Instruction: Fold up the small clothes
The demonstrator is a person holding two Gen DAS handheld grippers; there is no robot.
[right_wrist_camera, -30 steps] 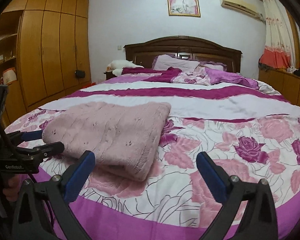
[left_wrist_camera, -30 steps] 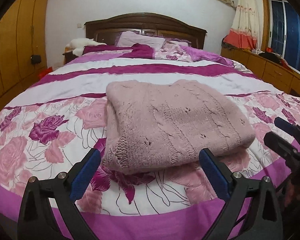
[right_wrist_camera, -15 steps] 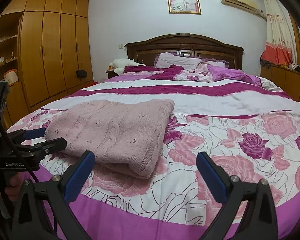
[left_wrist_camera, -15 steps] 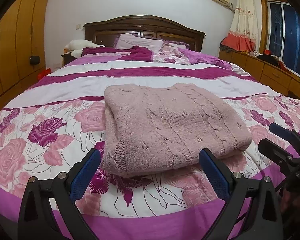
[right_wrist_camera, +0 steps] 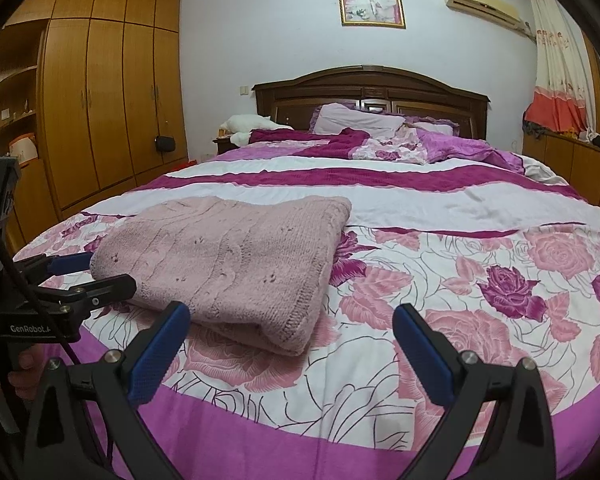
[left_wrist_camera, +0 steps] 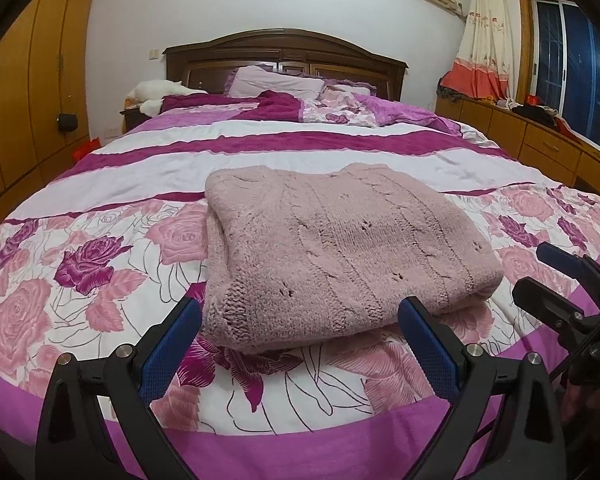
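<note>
A folded dusty-pink knit sweater lies flat on the floral bedspread near the foot of the bed. It also shows left of centre as the sweater in the right wrist view. My left gripper hovers open just short of the sweater's near edge, nothing between its blue pads. Open and holding nothing, my right gripper hangs over the bedspread, to the right of the sweater's near corner. Each gripper appears at the edge of the other's view.
Pillows and a rumpled purple quilt lie against the dark headboard. A wooden wardrobe lines the left wall. Low cabinets and a curtained window run along the right.
Both cameras have dipped slightly and drawn a little nearer the bed's foot. The sweater has not moved and both grippers have stayed open.
</note>
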